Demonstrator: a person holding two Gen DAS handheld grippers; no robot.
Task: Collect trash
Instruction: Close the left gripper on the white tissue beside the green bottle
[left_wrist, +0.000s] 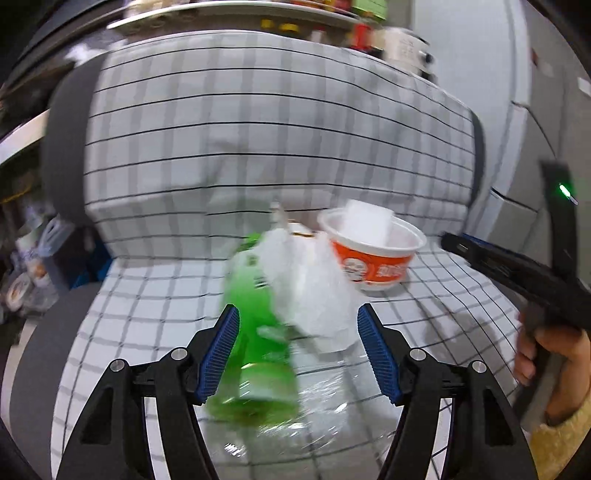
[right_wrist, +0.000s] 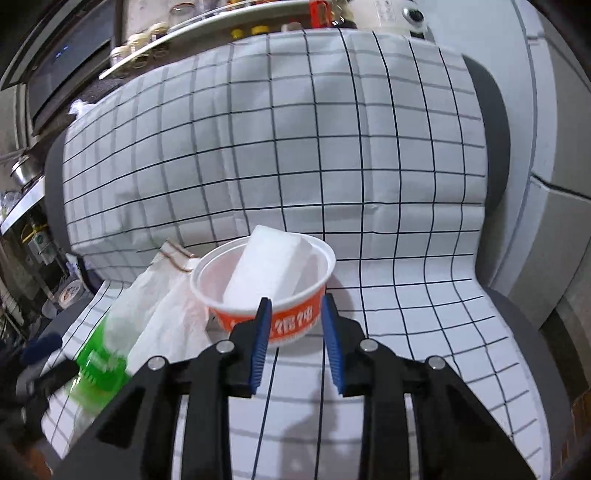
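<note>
Here, on a sofa draped in a grey-and-white checked cover, a small heap of trash lay on the seat. Farthest left was a green plastic bottle, lying on its side. The left gripper hung just over it with its blue pads spread wide and touching nothing, the bottle showing between them as though it was being lined up for a grab. Clear crinkled plastic film lay on the seat under that gripper. Draped over the bottle's upper part was a crumpled white plastic bag, likely just dropped there, and it would probably slide if the bottle were lifted.

Next to the right stood an orange-and-white instant-noodle bowl, upright, with a white slab, perhaps foam or folded paper, leaning inside it. The right gripper pointed down at the bowl's near side, its jaws fairly narrow but empty, with a gap between the pads and nothing pinched. It seemed aimed at the rim. A person's hand in a pale sleeve held that tool.

Behind the sofa a cluttered shelf carried jars and bottles. To the right stood pale grey panels, probably a cabinet or appliance.
</note>
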